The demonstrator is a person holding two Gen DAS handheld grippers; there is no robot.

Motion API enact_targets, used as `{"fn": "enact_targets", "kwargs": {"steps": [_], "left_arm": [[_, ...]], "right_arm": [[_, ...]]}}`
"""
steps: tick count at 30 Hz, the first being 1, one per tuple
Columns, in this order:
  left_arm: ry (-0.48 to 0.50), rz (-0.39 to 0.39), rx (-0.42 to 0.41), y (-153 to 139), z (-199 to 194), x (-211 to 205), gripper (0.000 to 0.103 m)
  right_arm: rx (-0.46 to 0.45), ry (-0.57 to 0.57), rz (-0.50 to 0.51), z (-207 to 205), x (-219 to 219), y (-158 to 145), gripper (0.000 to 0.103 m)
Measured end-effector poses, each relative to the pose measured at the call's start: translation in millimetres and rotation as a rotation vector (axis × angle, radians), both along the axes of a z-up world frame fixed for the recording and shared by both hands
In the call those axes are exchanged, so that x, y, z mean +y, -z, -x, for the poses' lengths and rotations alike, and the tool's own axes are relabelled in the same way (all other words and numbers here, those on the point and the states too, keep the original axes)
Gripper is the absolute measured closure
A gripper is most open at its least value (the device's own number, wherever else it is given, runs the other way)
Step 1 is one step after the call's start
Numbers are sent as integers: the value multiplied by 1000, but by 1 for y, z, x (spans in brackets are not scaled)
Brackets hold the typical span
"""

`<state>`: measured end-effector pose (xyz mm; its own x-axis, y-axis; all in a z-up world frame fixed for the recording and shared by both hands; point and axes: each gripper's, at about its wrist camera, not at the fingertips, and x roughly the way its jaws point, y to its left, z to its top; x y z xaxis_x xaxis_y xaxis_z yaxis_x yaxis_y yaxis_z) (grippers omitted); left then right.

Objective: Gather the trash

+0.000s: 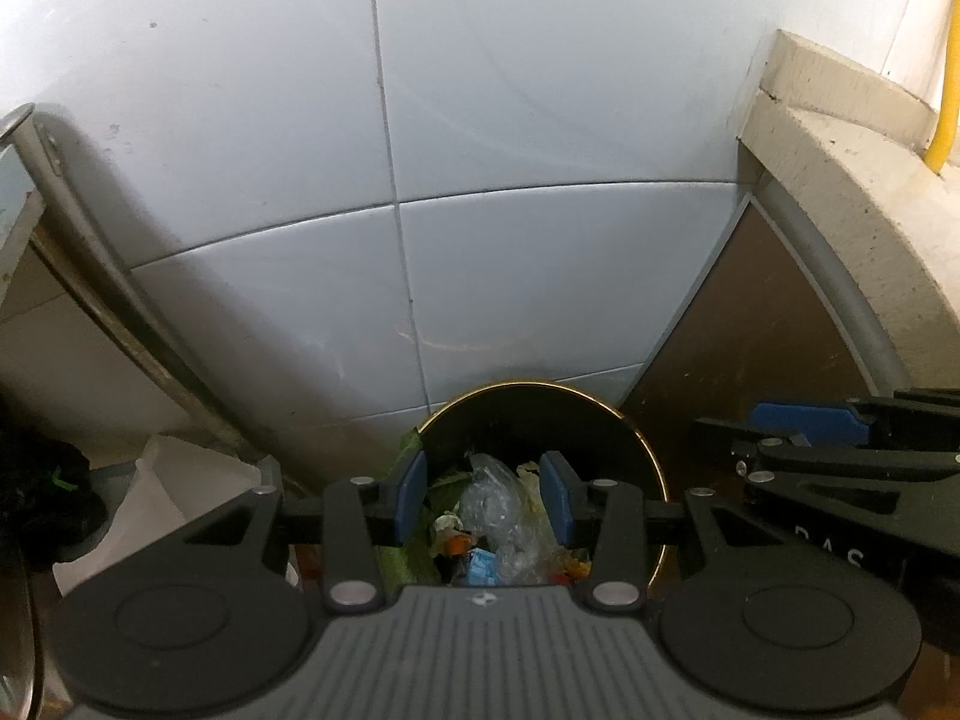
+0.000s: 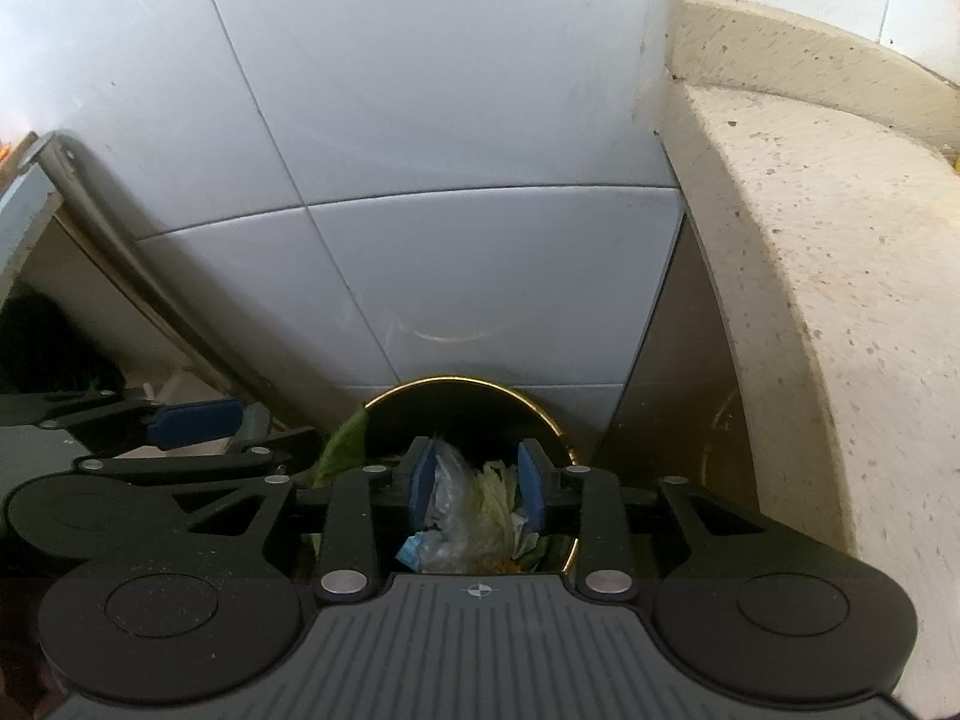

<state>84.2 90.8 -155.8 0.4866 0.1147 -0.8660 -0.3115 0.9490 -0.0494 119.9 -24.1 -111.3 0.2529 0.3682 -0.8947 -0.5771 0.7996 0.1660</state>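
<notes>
Trash [image 1: 498, 516], crumpled plastic and greens, fills bin [image 1: 636, 438].

Both wrist cameras look steeply down, side by side and close, sharing the trash bin [image 1: 543, 420] against the tiled wall [image 2: 456, 120].

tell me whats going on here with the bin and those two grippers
A person holds two grippers over a round trash bin that stands against a tiled wall. The left gripper and right gripper both point down into it, jaws apart, with nothing clamped. Inside lie clear plastic wrap, leafy scraps and a blue packet.
</notes>
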Motion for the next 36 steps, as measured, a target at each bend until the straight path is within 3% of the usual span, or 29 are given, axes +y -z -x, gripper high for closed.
{"fn": "enact_targets", "kwargs": {"steps": [16, 36], "left_arm": [[-8, 7, -54, -29, 30, -3, 67], [72, 34, -146, -67, 83, -10, 66]], "right_arm": [[-50, 47, -25, 27, -11, -29, 54], [-152, 155, -34, 79, -41, -77, 36]]}}
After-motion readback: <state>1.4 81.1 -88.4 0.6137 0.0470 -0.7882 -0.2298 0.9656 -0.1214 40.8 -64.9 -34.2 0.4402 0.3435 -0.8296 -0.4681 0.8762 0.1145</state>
